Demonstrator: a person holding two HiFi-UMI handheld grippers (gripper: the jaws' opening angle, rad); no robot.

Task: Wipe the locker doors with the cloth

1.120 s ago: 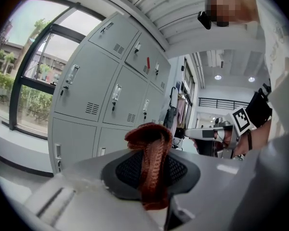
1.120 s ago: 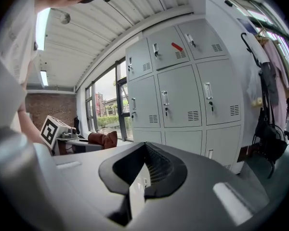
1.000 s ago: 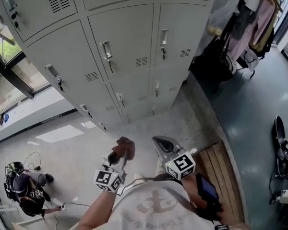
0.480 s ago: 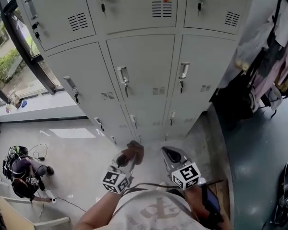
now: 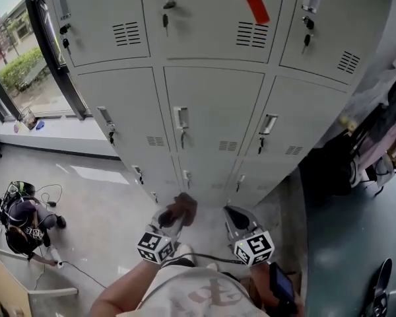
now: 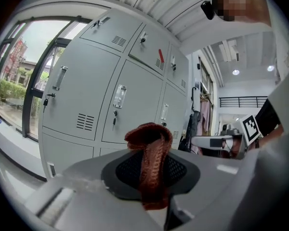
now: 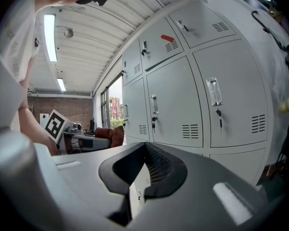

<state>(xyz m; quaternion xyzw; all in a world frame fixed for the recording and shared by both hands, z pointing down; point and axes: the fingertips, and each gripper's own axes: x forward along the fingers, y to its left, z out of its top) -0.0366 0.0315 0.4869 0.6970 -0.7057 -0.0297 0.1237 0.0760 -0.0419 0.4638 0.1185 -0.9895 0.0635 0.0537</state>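
Grey metal lockers (image 5: 211,111) stand in front of me, with handles and vent slots on each door; the left gripper view shows them as well (image 6: 111,100). A rust-brown knitted cloth (image 5: 181,208) is pinched in my left gripper (image 5: 173,215), low in the head view and short of the doors. Seen from that gripper, the cloth (image 6: 151,162) bulges up between the jaws. My right gripper (image 5: 236,218) is beside it, shut with nothing in it (image 7: 145,150). Neither gripper touches a door.
A red strip (image 5: 254,0) is stuck on an upper door. Clothes and a dark bag (image 5: 376,150) hang right of the lockers. A person crouches on the floor at lower left (image 5: 20,224) among cables. A window (image 5: 16,58) is at the left.
The head view has tipped upward, bringing the upper locker row and red strip into sight. Both grippers stay low in front of me, now nearer the locker base.
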